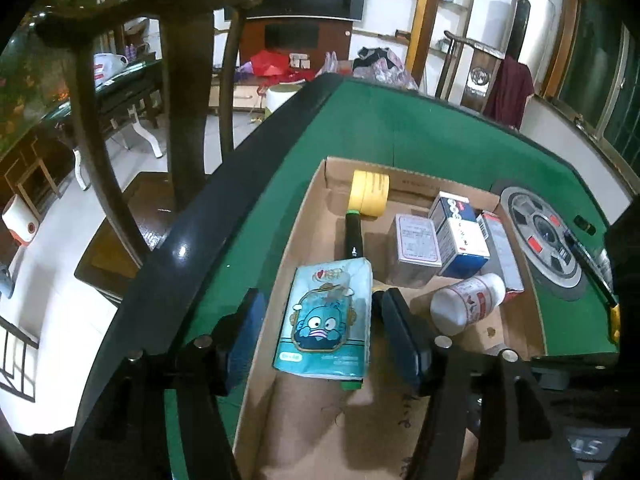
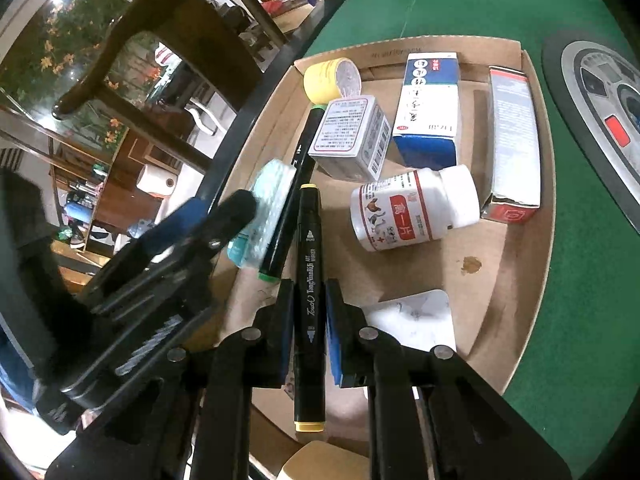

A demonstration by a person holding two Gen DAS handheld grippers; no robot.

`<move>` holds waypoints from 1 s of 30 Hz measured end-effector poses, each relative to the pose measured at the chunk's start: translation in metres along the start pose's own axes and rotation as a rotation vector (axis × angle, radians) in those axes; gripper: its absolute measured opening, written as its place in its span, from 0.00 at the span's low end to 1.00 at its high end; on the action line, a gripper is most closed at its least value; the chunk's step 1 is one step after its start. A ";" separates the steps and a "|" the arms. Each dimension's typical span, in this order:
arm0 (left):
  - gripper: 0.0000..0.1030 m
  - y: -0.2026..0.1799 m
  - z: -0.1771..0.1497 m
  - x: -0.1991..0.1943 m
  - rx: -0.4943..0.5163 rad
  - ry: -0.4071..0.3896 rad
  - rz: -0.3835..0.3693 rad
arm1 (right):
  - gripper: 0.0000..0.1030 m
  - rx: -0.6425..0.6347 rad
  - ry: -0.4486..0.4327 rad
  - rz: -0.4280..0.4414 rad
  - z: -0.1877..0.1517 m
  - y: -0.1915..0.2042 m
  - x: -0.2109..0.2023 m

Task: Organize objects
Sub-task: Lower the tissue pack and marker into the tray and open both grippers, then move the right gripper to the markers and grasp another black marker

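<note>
Cardboard tray [image 2: 532, 288], both wrist views.
Only the right view showed right gripper [image 2: 308, 320] clamping yellow-tipped marker [image 2: 309, 280]; left gripper [image 1: 320, 320] gaped around tissue pack [image 1: 328, 312], untouched. Three boxes, one bottle [image 2: 412, 208] at 1 o'clock.

Green felt table [image 1: 420, 136], brown cardboard tray [image 2: 516, 280], yellow tape roll [image 1: 370, 193], teal cartoon-print packet [image 1: 326, 316], perhaps tissues.

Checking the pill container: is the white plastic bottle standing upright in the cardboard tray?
No, the white plastic bottle lies on its side on the cardboard tray.

Tabletop [image 1: 420, 128]: green felt, black rim. Directly on it: one shallow cardboard tray [image 1: 308, 200]. Inset beside the tray: round control panel [image 1: 540, 236].
</note>
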State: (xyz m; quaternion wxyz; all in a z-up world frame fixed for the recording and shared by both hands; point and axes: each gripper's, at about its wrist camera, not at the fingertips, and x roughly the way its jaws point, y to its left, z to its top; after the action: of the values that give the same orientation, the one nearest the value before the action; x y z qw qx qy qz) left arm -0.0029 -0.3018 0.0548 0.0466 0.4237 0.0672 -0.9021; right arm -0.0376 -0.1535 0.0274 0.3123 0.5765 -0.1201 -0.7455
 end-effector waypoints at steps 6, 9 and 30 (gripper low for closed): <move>0.57 0.003 -0.002 -0.017 -0.022 -0.020 0.006 | 0.13 -0.023 -0.009 -0.028 -0.001 0.005 0.002; 0.59 0.004 -0.002 -0.025 -0.025 -0.024 0.005 | 0.13 -0.024 -0.016 -0.039 -0.005 0.005 -0.001; 0.61 -0.124 -0.027 -0.094 0.189 -0.084 -0.062 | 0.21 0.003 -0.238 -0.123 -0.056 -0.050 -0.112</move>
State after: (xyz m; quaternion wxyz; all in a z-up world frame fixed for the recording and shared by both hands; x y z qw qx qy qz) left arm 0.0603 -0.1725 0.1200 -0.0187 0.3857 -0.0071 -0.9224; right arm 0.0141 -0.0369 0.0714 0.2486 0.4905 -0.1221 -0.8262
